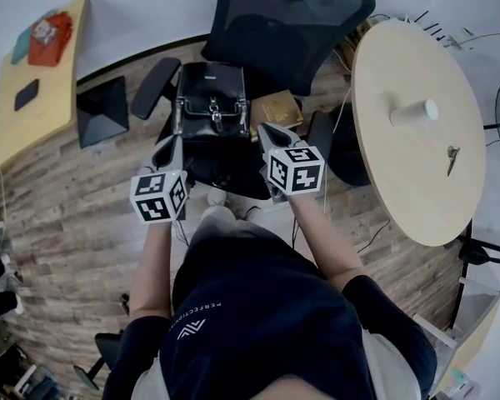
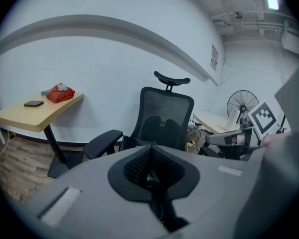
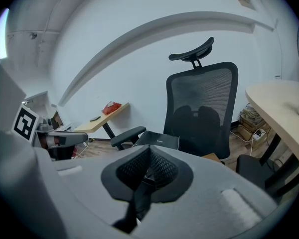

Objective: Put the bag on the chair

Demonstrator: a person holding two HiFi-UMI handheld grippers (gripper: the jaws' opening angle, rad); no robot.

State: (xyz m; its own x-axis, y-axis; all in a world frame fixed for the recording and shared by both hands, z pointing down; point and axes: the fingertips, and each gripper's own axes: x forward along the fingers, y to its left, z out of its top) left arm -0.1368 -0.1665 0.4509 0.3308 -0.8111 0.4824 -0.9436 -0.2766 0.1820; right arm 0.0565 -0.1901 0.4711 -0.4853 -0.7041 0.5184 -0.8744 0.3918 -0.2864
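While each points forward and somewhat downward, the left gripper (image 2: pixel 150 157) and the right gripper (image 3: pixel 148 159) both have their jaws closed, the black pads pressed together in their own views. A dark slit runs down from each pair of pads, and I cannot tell what it is.

In the head view the two tips sit close by the near corners of the black bag (image 1: pixel 211 98). The bag lies at about 1 o'clock from the left tip and about 10 o'clock from the right tip. Whether either tip touches it cannot be told.

The bag rests on the seat of the black mesh chair (image 1: pixel 283 15), between the armrests (image 1: pixel 154 86), with its metal clasp facing the person. A brown box (image 1: pixel 277 107) lies just beside the bag at its 3 o'clock.

Farther out, a round table (image 1: pixel 400 194) stands at 3 o'clock of the chair, with a white cup (image 1: pixel 417 112) on it. A pale desk (image 1: pixel 42 107) stands at 9 o'clock, well apart, carrying a red bundle (image 1: pixel 50 38).
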